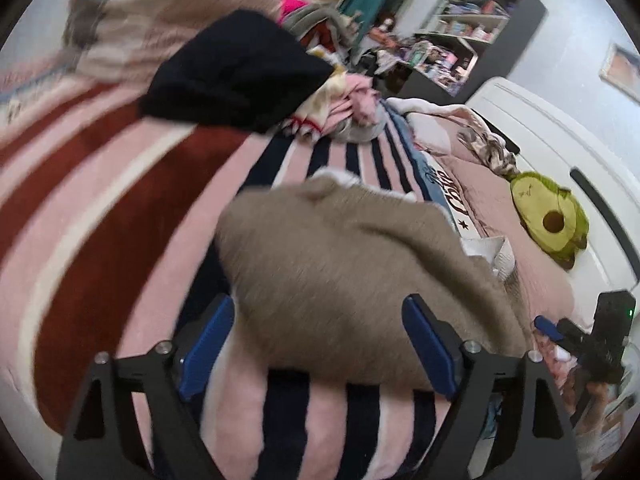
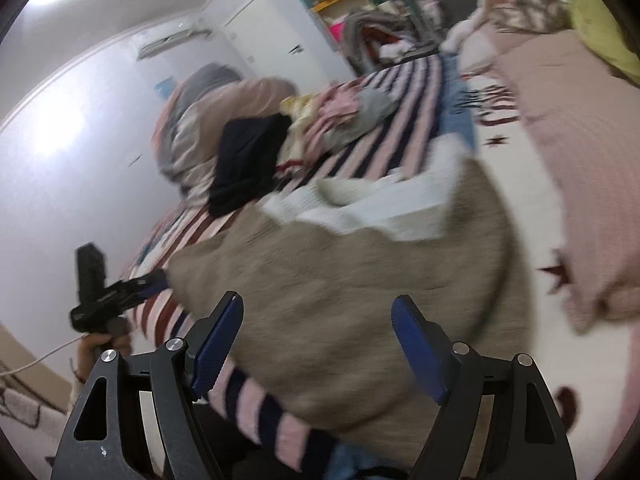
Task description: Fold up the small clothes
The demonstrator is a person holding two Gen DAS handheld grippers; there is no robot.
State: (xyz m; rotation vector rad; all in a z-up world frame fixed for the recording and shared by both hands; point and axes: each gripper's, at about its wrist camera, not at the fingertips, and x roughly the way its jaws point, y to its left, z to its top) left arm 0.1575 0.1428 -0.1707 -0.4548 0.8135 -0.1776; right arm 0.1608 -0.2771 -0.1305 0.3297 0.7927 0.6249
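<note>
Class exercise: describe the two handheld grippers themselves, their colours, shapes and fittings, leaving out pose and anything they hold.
Both the left gripper and the right gripper have black angular frames with triangular cut-outs, round silver pivot bolts and two fingers faced with ridged blue pads. A bare hand grips the left one's black handle; a pale cable trails from it.

Our left gripper [image 1: 320,344] has a black frame with triangular cut-outs and round silver screws at the joints. Its fingers [image 1: 206,346] carry ribbed blue pads. Our right gripper [image 2: 318,350] has the same black frame, silver screws and blue-padded fingers [image 2: 418,354]. In the right wrist view, bare skin of our left hand [image 2: 102,344] wraps a black handle, with a pale cable trailing beside it.
</note>
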